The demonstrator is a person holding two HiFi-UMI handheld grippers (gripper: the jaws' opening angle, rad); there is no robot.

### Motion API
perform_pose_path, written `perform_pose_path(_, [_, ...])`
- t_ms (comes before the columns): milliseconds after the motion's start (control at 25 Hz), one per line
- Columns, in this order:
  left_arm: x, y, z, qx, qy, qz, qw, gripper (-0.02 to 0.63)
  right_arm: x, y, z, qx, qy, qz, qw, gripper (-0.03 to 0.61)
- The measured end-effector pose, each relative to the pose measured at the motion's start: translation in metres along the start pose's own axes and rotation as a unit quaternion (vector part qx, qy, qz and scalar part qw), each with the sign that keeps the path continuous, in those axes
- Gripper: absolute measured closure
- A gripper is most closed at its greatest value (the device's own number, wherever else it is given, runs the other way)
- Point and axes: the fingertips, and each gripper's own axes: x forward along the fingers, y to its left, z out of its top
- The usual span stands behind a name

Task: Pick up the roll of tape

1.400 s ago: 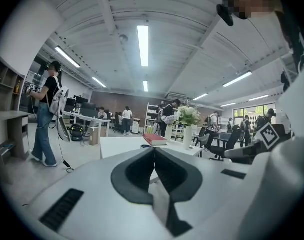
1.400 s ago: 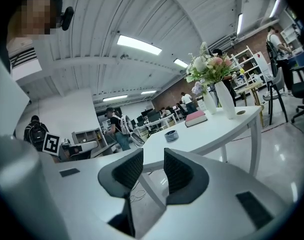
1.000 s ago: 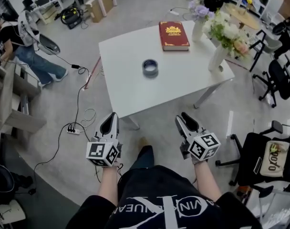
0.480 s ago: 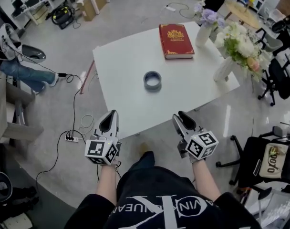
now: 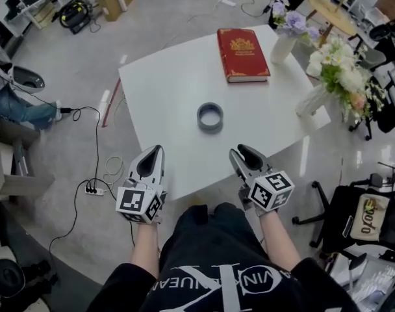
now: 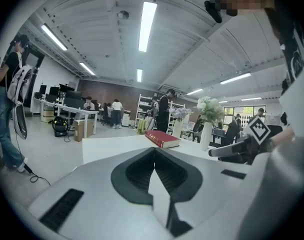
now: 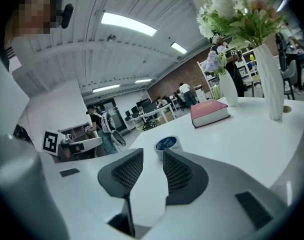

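The roll of tape (image 5: 210,117) is seen lying flat near the middle of the white desk (image 5: 165,103), somewhat nearer the near edge than the far one. Bare surface is left all round it, widest toward the left edge. A red book (image 5: 242,46) is laid by the far edge, well apart from the roll. A vase of purple flowers (image 5: 283,44) is placed at the far right corner, and a vase of pale flowers (image 5: 312,99) stands by the right edge.

Both tools are held at the near edge, with open desk between them and the roll. The left hand-held gripper (image 5: 152,153) is pressed together, its jaws meeting with nothing between them. The right hand-held gripper (image 5: 240,153) is spread by a narrow gap and holds nothing; through that gap the roll is seen ahead on the desk.
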Motion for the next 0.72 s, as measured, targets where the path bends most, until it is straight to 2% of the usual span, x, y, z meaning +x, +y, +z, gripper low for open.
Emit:
perform_pose_path(160, [0.014,-0.008,-0.007,0.007,0.01,-0.012,0.9998,0.609,0.019,-0.008,0.004,-0.003,0.018,0.011,1.0,0.451])
perform_pose_path(240, [0.02,-0.008,-0.004,-0.005,0.004,-0.011,0.9999,0.609,0.032,-0.012,0.006,-0.002,0.027,0.02,0.999,0.451])
perform_pose_path(520, [0.031,0.003,-0.003,-0.025,0.003,0.023,0.9994,0.609,0.069,-0.024,0.016,-0.024,0.064,0.037,0.997,0.451])
perform_pose_path(720, [0.042,0.006,-0.011,-0.032,0.012,0.036,0.9987,0.609,0.092,-0.033,0.019,-0.022,0.073,0.042,0.996,0.451])
